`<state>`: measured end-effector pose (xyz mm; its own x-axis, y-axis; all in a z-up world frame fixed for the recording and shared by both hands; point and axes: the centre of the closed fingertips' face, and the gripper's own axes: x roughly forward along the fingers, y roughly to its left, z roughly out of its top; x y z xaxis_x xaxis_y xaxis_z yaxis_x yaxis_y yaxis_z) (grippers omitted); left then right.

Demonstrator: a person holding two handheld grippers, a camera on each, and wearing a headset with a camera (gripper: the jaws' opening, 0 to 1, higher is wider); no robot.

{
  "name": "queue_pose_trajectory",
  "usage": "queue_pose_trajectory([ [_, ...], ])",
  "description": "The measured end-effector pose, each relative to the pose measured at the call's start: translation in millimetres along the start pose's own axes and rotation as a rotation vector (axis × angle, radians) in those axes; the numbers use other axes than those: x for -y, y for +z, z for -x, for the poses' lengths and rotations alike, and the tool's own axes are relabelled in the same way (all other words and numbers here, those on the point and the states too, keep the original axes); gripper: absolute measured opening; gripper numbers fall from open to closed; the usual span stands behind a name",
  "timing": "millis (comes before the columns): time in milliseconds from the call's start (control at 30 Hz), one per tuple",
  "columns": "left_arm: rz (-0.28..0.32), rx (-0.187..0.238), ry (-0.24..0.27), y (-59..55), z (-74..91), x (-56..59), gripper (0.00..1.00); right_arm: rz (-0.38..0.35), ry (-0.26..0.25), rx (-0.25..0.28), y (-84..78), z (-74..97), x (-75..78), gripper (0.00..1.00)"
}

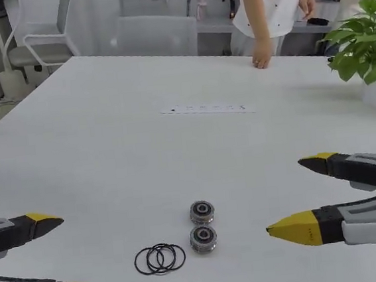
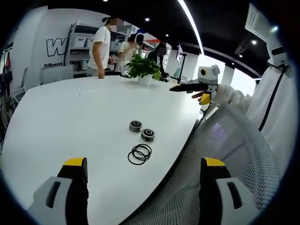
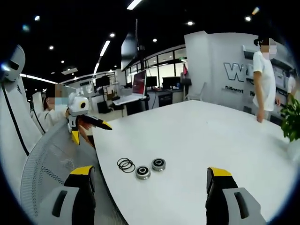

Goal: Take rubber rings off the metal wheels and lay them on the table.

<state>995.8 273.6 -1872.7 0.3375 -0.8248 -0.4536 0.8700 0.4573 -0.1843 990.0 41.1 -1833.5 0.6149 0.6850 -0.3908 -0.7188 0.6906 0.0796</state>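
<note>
The thin black rubber rings (image 1: pixel 160 258), about four of them, lay flat and overlapping in a loose heap on the white surface (image 1: pixel 108 142). They were just beside the nearer small silver metal wheel (image 1: pixel 203 238), on the side toward the left hand-held gripper. Gathered in one spot, they read as rings already taken off and laid where they would not scatter. The second metal wheel (image 1: pixel 201 211) lay just beyond the nearer wheel, close but apart, and both rested on their faces so they could not roll. Whether any ring sat in either groove was too small to tell. The left hand-held gripper (image 1: pixel 89 260) hung well off the ring side of the nearer wheel, its yellow-tipped black jaws spread wide with nothing between them. The right hand-held gripper (image 1: pixel 283 196) hovered well off the opposite side, equally wide and empty. Flanking the nearer wheel this way, they looked either ready to close in, one to steady and one to pull, or parked clear of work that may be done. Far beyond the nearer wheel lay a flat white strip (image 1: pixel 208 109), a green leafy plant (image 1: pixel 365 47) stood off toward the right, and a person in a white top (image 1: pixel 268 3) stood at the far edge.
</note>
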Motion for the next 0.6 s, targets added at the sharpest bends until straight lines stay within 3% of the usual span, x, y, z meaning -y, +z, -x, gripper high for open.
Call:
queue_pose_trajectory([
  [200, 0.005, -0.002, -0.002, -0.4, 0.3, 2.5, 0.99, -0.055, -0.036, -0.005, -20.5, 13.0, 1.4, 0.99],
  [600, 0.020, 0.001, 0.018, 0.0, 1.6, 2.6, 0.99, -0.100, -0.053, -0.070, -54.5, 16.9, -1.0, 0.99],
])
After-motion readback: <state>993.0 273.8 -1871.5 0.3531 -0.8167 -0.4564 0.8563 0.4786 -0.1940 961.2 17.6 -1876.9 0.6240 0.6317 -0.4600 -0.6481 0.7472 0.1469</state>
